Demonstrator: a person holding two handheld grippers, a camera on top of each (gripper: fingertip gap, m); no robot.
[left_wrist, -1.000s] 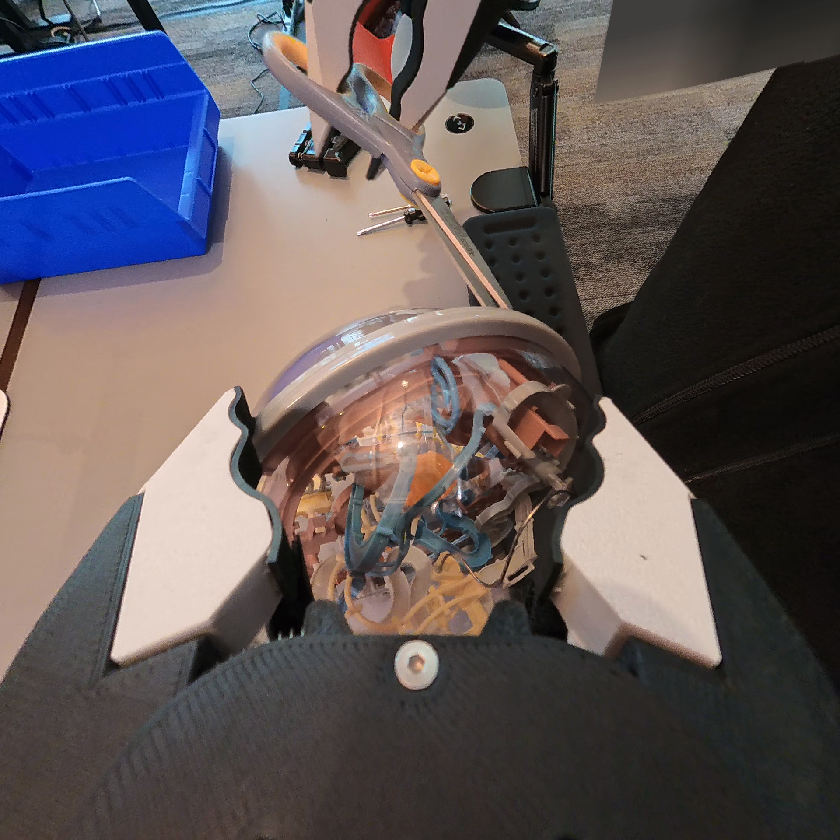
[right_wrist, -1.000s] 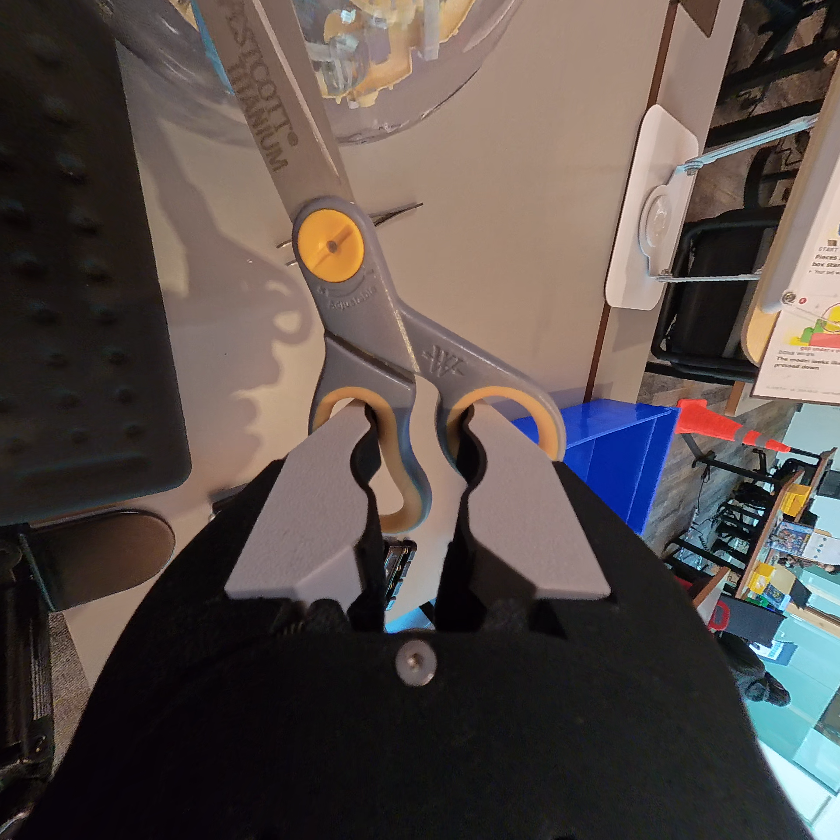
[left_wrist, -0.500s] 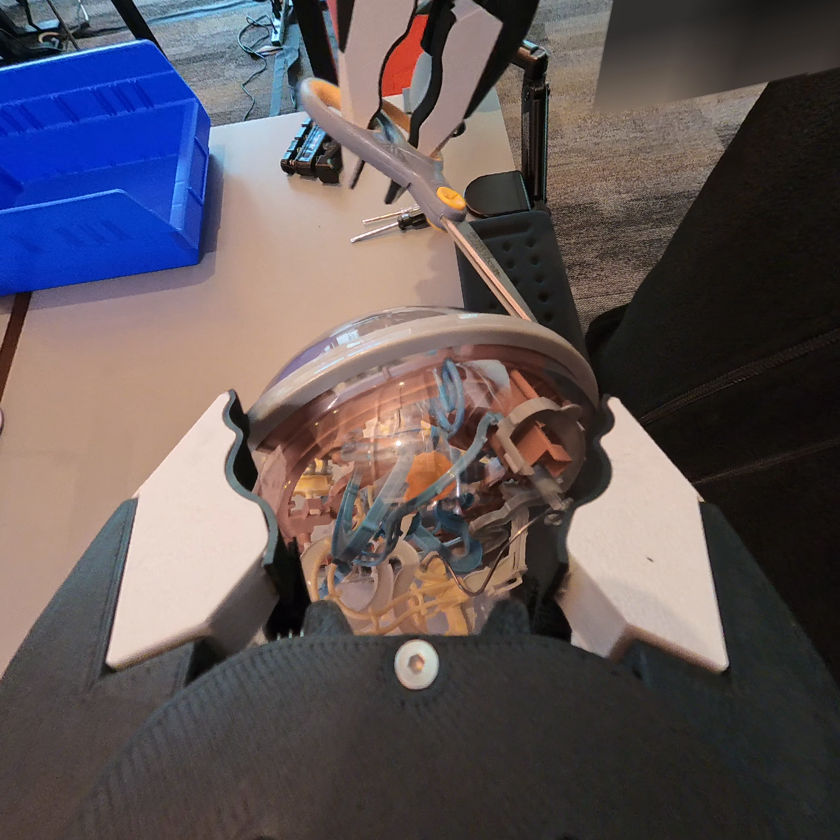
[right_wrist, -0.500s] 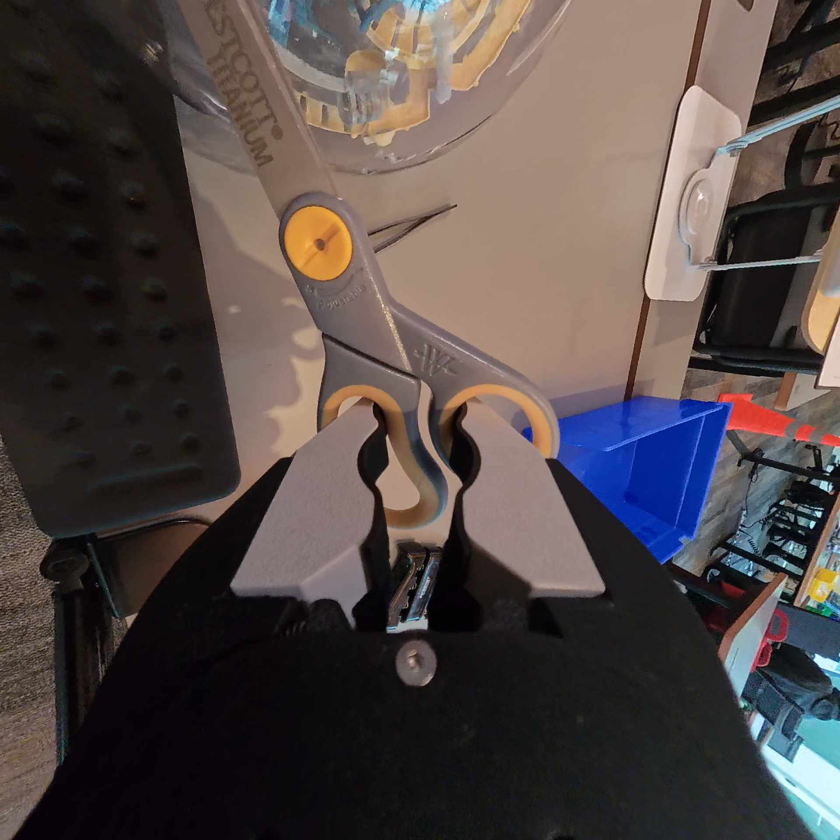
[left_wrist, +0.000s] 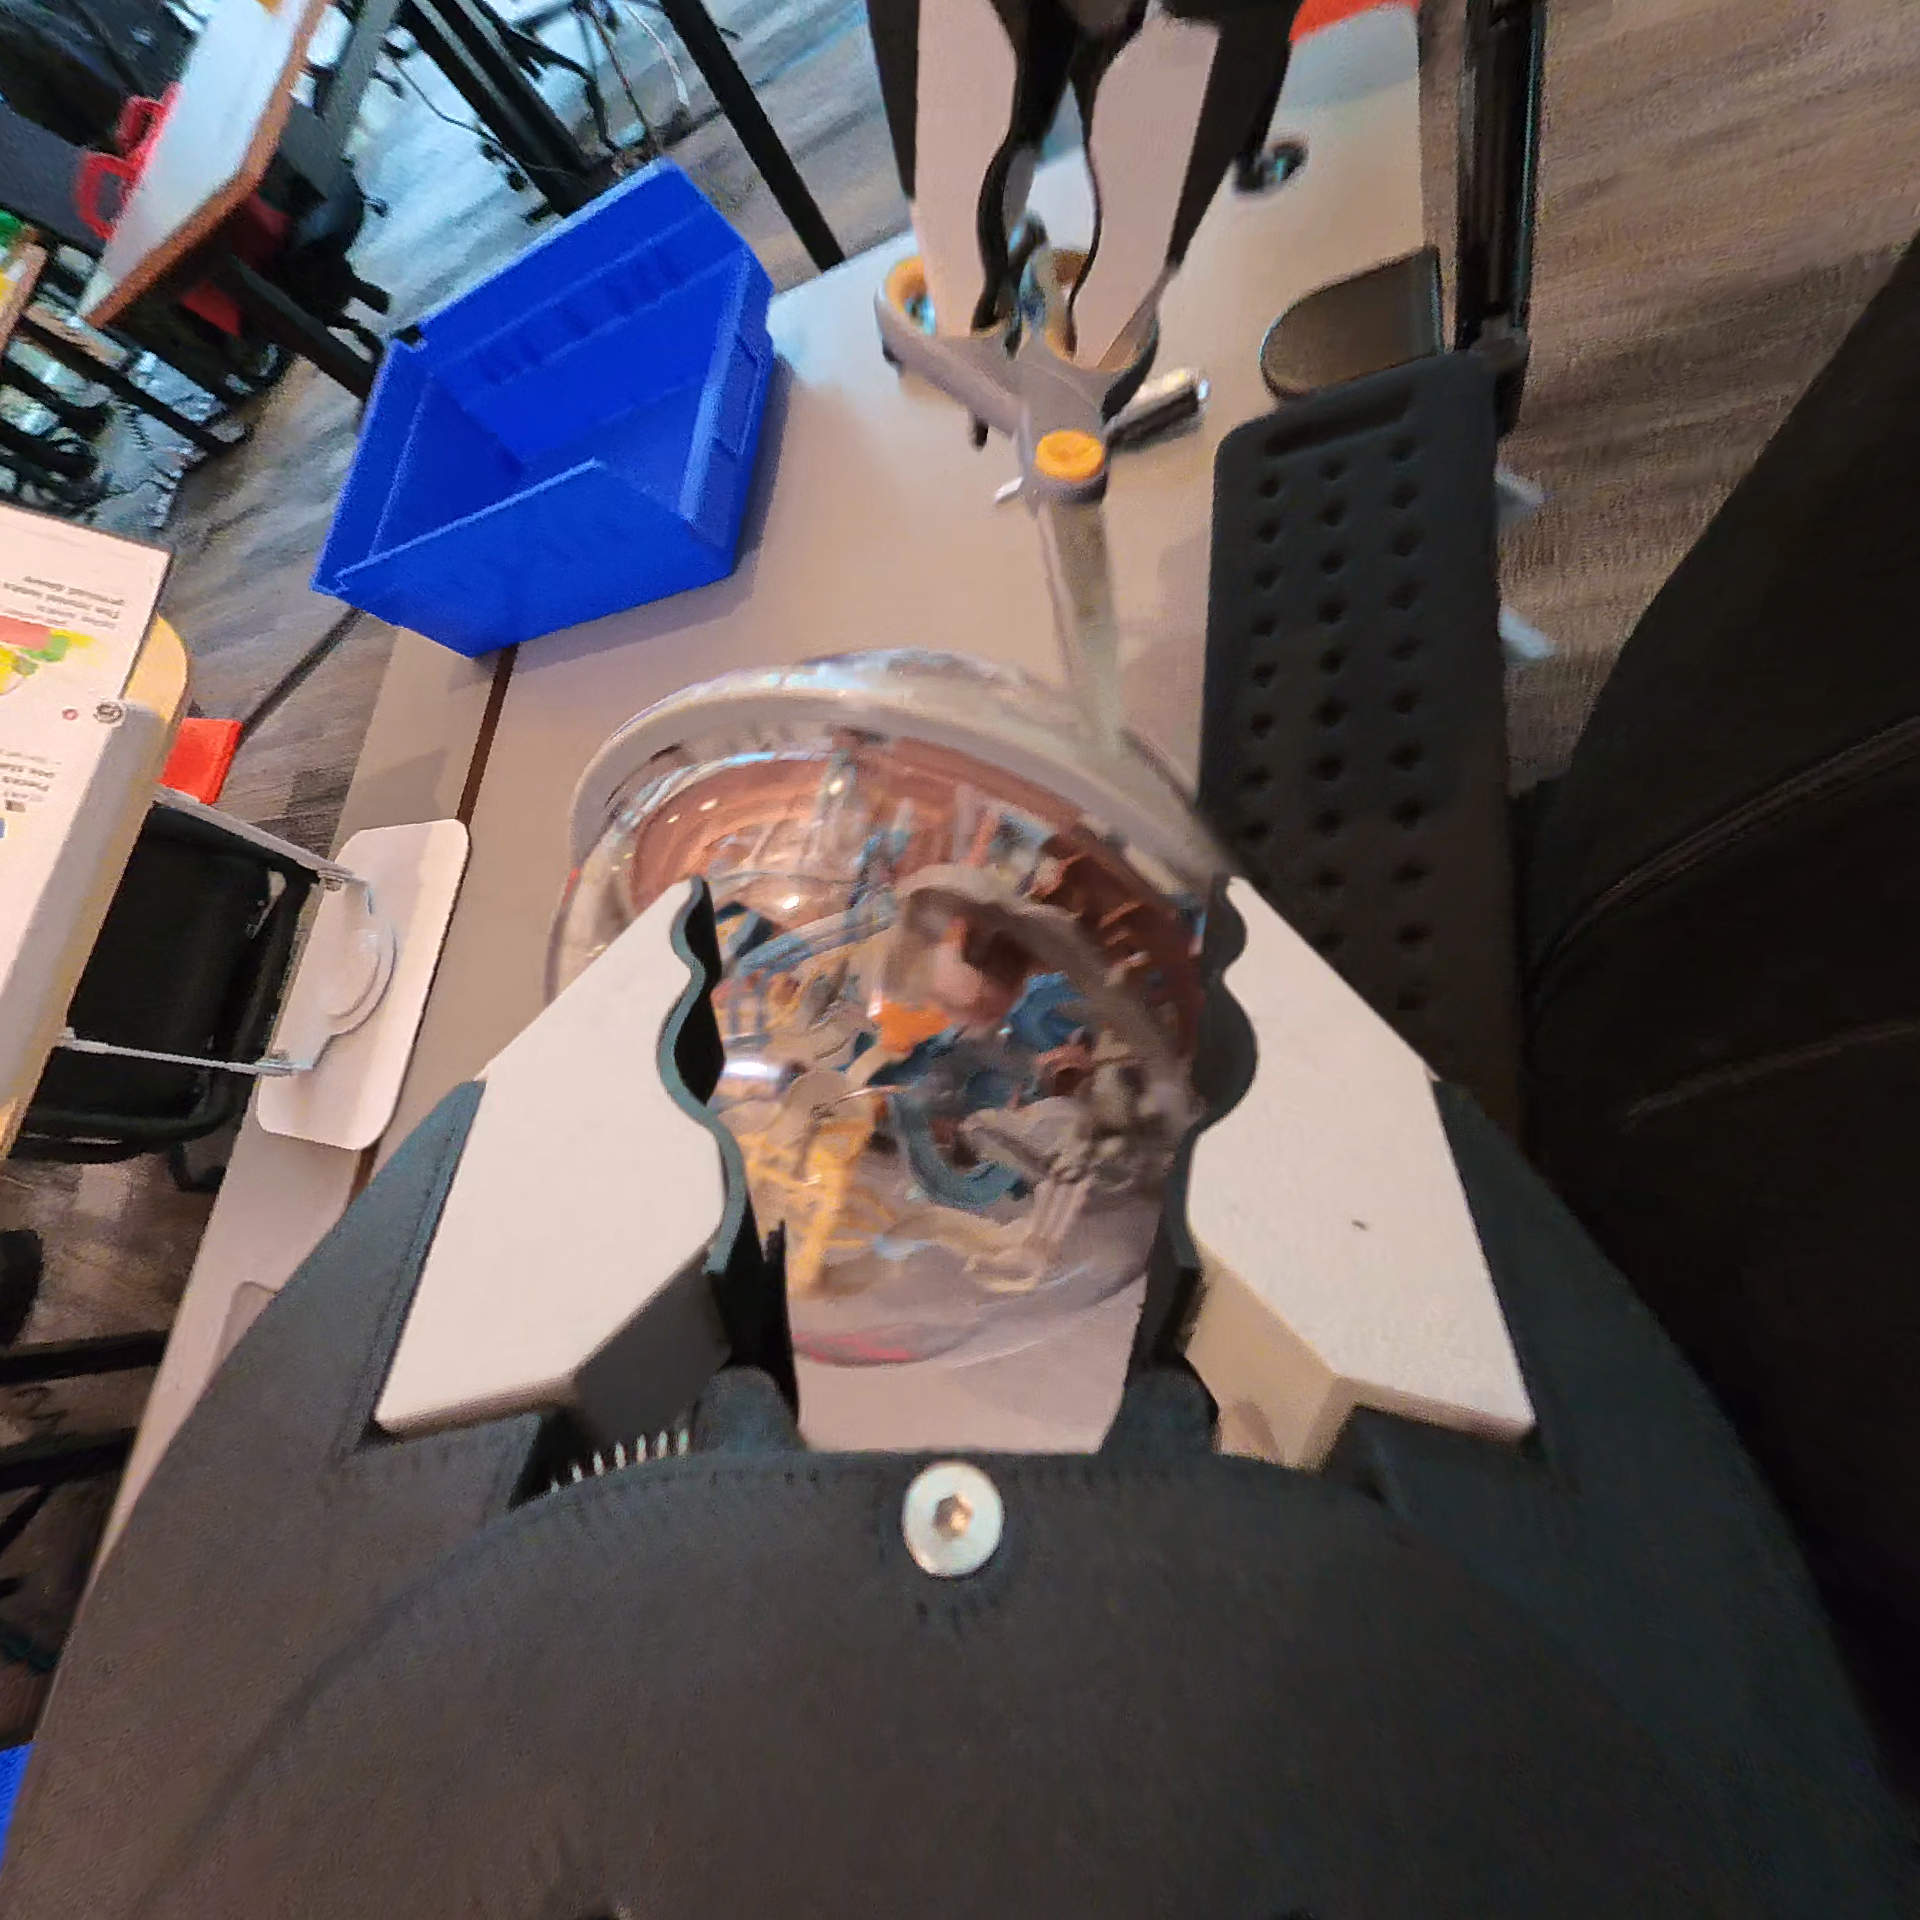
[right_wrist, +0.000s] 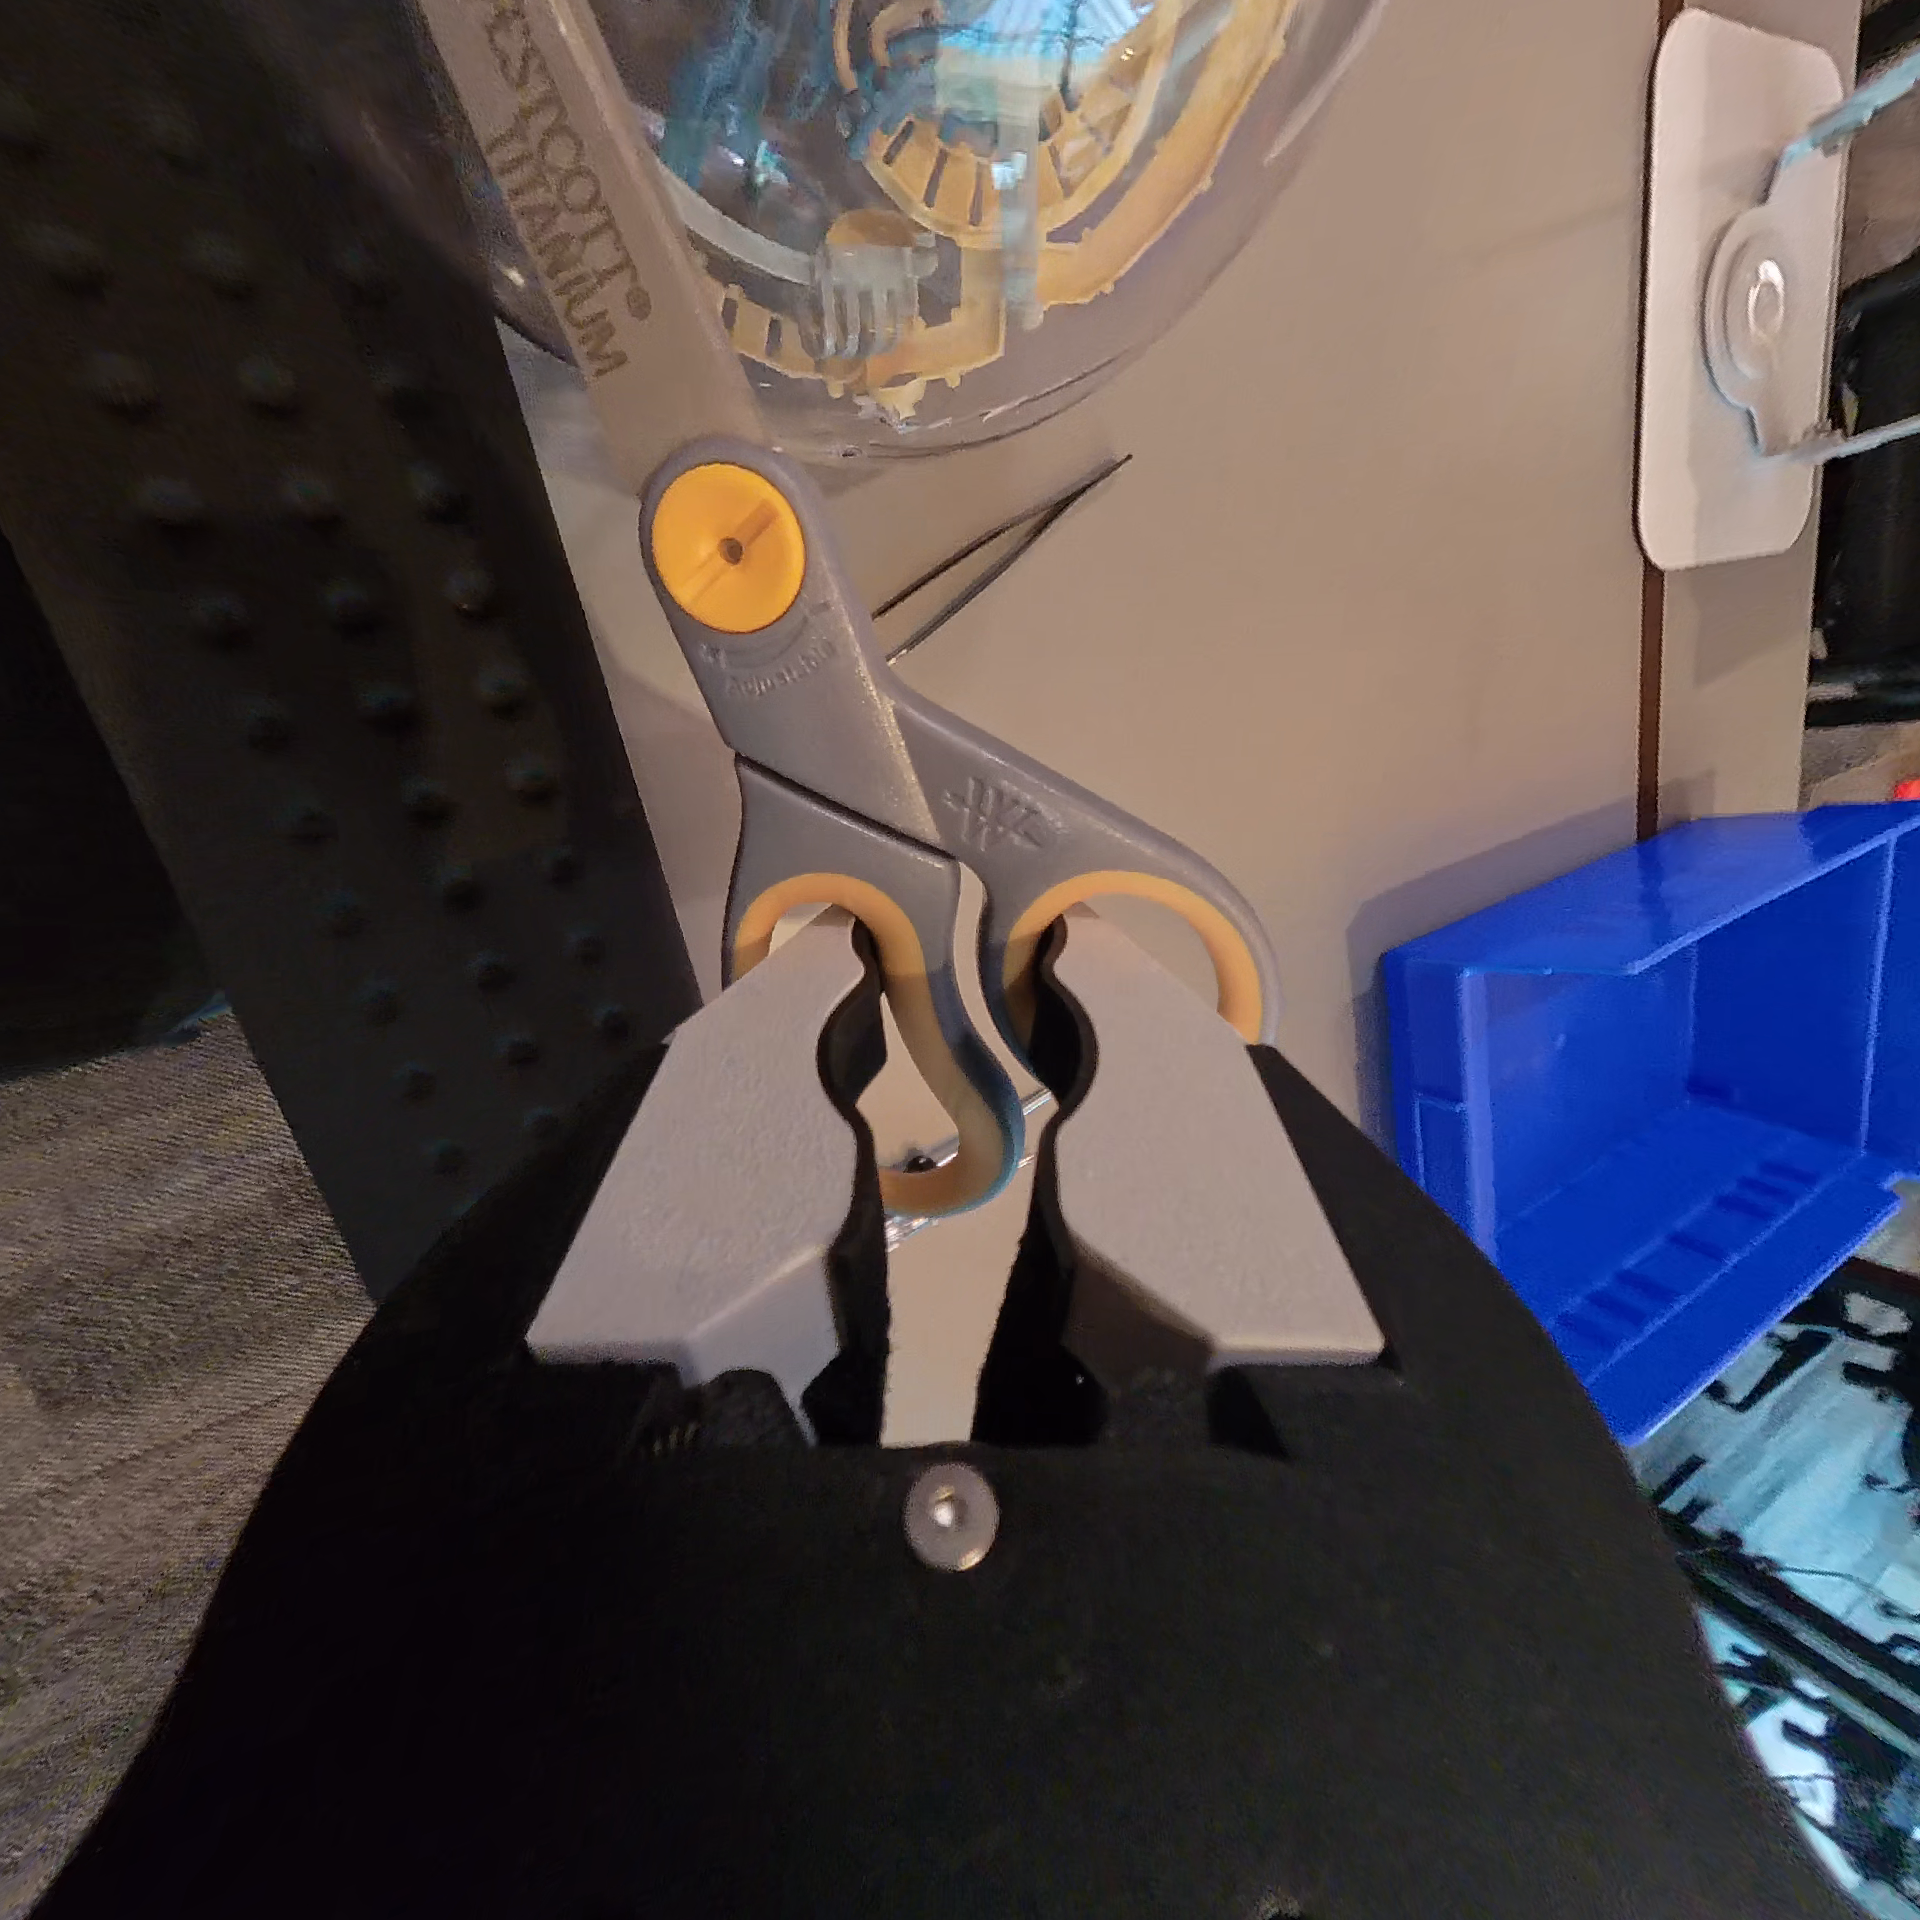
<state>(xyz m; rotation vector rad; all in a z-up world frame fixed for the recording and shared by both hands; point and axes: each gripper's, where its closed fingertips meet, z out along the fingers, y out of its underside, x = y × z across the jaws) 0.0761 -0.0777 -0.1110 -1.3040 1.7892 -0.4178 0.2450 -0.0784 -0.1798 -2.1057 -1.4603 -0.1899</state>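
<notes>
Currently the left gripper stands with its two grey fingers spread wide on either side of a clear maze ball, a transparent sphere with a grey band around it and blue, orange and yellow tracks inside. Whether the pads press on the sphere cannot be told: the view is blurred, and bare table shows between the finger roots behind the ball. The ball sits on the table just ahead of the gripper body.

Ahead of the ball, a pair of scissors with grey handles and an orange pivot points its blade toward the ball's right side. The right gripper is clamped on the scissors: its fingers pass through the two handle loops and pinch the inner bars between them, with the jaws nearly together. Beyond the pivot, the blade runs forward and to the left, overlapping the maze ball at the top of the right wrist view.

To the left of the right gripper lies a black dimpled pad. To its right stands a blue bin, and farther ahead on the right a white plate with a wire clip lies at the table edge. A thin black pointed tool lies on the table just beside the pivot.
</notes>
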